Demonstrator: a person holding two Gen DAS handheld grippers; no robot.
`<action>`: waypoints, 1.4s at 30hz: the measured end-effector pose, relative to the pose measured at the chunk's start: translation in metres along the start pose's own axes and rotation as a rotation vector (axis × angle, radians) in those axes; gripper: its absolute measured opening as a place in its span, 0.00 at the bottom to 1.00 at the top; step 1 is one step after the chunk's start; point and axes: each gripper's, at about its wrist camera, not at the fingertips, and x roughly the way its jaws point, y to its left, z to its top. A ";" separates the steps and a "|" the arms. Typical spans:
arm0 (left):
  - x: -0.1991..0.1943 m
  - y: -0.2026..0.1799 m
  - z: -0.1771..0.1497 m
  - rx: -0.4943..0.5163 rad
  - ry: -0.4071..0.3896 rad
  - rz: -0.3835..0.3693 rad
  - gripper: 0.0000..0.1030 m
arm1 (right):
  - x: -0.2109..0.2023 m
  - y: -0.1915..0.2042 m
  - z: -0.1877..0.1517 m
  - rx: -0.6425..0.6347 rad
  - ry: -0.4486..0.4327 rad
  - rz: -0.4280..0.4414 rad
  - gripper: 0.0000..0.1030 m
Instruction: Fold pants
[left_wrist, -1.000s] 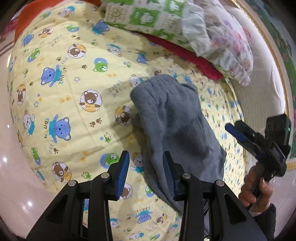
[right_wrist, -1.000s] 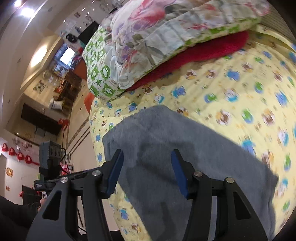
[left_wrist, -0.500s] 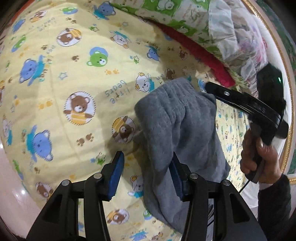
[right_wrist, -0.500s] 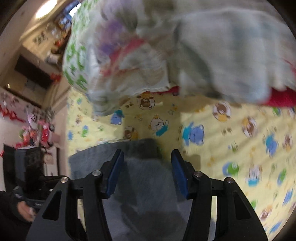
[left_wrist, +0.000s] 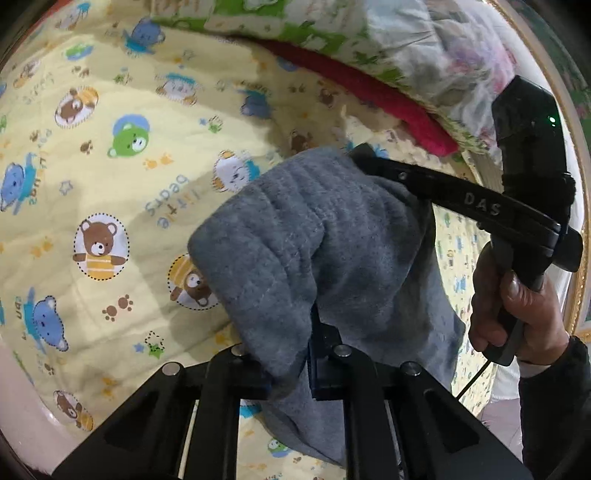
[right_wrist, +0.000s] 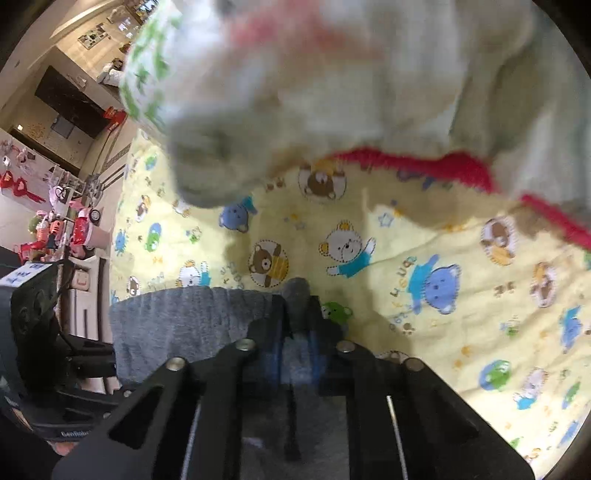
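The grey pants (left_wrist: 325, 251) lie folded on the yellow bear-print quilt (left_wrist: 110, 155). My left gripper (left_wrist: 291, 354) is shut on their near corner, with fabric bunched over the fingers. My right gripper (right_wrist: 295, 332) is shut on the far corner of the same end of the pants (right_wrist: 199, 317). The right gripper also shows in the left wrist view (left_wrist: 365, 162), reaching in from the right, with a hand (left_wrist: 517, 310) on its handle. The left gripper's body shows at the left edge of the right wrist view (right_wrist: 33, 332).
A pile of pillows and a patterned duvet (left_wrist: 388, 44) over a red blanket (left_wrist: 369, 96) lies at the head of the bed, close above the right gripper. The bed's left edge (left_wrist: 14, 369) drops to a pale floor. Furniture and toys (right_wrist: 66, 229) stand beyond the bed.
Both grippers were open over the pants a second ago. They have moved to the top end of the pants and shut on its two corners; the fabric is now lifted and bunched.
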 end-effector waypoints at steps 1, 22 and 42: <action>-0.004 -0.005 -0.001 0.012 -0.010 -0.005 0.10 | -0.011 0.000 -0.001 0.007 -0.029 0.004 0.11; -0.026 -0.150 -0.080 0.344 0.035 -0.155 0.10 | -0.184 -0.036 -0.157 0.325 -0.341 0.007 0.10; 0.024 -0.257 -0.213 0.725 0.273 -0.215 0.10 | -0.245 -0.050 -0.374 0.728 -0.548 -0.041 0.10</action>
